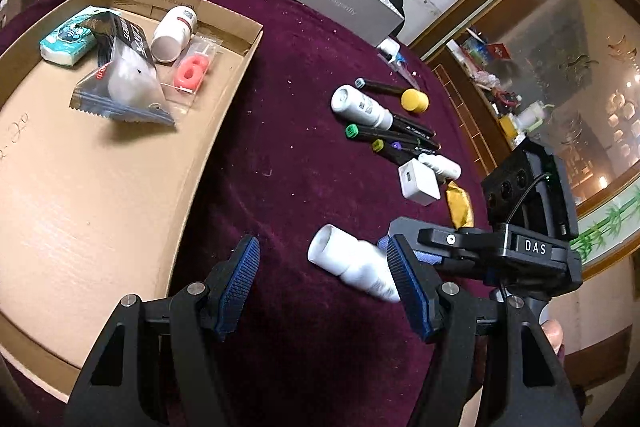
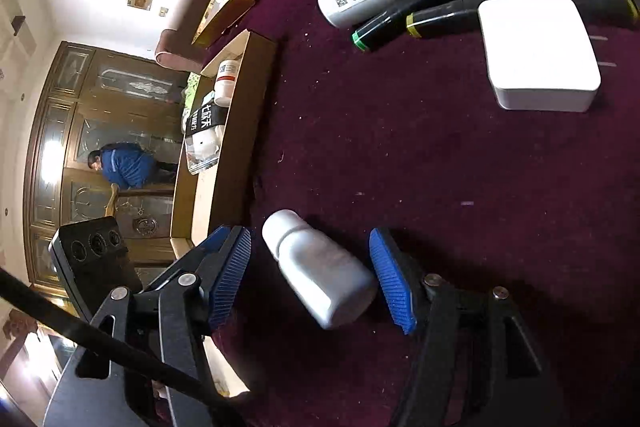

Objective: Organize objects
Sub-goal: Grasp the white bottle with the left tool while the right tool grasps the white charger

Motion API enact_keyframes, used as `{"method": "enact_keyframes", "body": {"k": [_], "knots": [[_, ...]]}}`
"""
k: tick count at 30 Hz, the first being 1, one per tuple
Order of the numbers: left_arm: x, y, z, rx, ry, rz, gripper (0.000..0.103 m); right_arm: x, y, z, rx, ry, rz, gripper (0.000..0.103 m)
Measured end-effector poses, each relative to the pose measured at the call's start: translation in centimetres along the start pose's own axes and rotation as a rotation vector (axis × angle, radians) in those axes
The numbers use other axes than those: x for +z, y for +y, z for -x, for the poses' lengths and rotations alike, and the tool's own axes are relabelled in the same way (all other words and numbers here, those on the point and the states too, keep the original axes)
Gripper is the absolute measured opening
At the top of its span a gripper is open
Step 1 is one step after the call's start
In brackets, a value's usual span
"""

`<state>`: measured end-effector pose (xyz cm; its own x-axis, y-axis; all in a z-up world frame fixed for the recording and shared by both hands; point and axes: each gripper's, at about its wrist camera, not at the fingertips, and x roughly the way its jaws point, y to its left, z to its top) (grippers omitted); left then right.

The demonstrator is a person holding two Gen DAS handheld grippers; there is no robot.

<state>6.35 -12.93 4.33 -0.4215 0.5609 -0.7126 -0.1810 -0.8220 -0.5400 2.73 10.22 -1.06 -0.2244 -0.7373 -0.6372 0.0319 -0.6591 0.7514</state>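
Right wrist view: right tongs (image 2: 312,277) spread, white bottle (image 2: 320,269) lying between pads at lower centre on maroon surface (image 2: 400,155), untouched. Left tongs (image 1: 324,287) spread, empty.

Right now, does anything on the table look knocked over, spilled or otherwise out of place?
Nothing is spilled or damaged. The white bottle lies on its side on the maroon cloth, between the open right gripper pads. Markers, another bottle and a white charger lie loose outside the cardboard tray. Pale crumbs dot the cloth.
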Motion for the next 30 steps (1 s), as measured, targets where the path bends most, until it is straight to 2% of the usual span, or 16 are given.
{"method": "enact_keyframes", "body": {"k": [3,7,10,12,13,17,18,21,23,24,25,27,30], "knots": [[-0.3,-0.5,-0.1,0.032,0.002,-0.013,0.06,0.0,0.1,0.9,-0.046,-0.058,0.019,0.062],[-1.0,-1.5,0.1,0.072,-0.009,-0.029,0.063,-0.1,0.7,3.6,-0.093,-0.182,0.041,0.063],[-1.9,-2.7,-0.1,0.02,0.01,-0.016,0.063,-0.2,0.6,5.5,-0.126,-0.262,0.04,0.063],[-2.5,-4.3,-0.3,0.058,-0.009,-0.065,0.063,0.1,-0.2,6.6,-0.148,-0.293,0.037,0.063],[-2.8,-5.3,-0.9,0.117,-0.012,-0.098,0.063,0.2,-0.5,6.9,-0.151,-0.303,0.035,0.063],[-2.3,-6.3,-4.1,0.237,0.029,-0.082,0.064,-0.1,-1.2,7.7,-0.154,-0.328,0.029,0.063],[-2.1,-6.5,-4.9,0.249,0.03,-0.086,0.069,-0.3,-1.4,8.1,-0.151,-0.336,0.024,0.063],[-1.5,-7.7,-7.3,0.289,0.045,-0.118,0.07,-0.3,-2.1,9.4,-0.155,-0.371,0.016,0.063],[-1.6,-8.8,-8.6,0.301,0.025,-0.21,0.071,-0.3,-2.5,10.5,-0.167,-0.396,0.01,0.063],[-1.8,-9.1,-8.8,0.31,0.019,-0.249,0.067,-0.1,-2.7,10.8,-0.174,-0.404,0.009,0.064],[-1.8,-9.3,-8.8,0.295,0.018,-0.275,0.052,0.1,-2.7,11.1,-0.184,-0.41,0.01,0.065],[-1.7,-8.9,-8.5,0.27,0.039,-0.295,0.029,0.3,-2.7,11.6,-0.228,-0.423,0.023,0.069],[-1.4,-7.9,-7.6,0.222,0.068,-0.28,0.029,0.8,-2.4,11.0,-0.324,-0.432,0.052,0.069]]}}
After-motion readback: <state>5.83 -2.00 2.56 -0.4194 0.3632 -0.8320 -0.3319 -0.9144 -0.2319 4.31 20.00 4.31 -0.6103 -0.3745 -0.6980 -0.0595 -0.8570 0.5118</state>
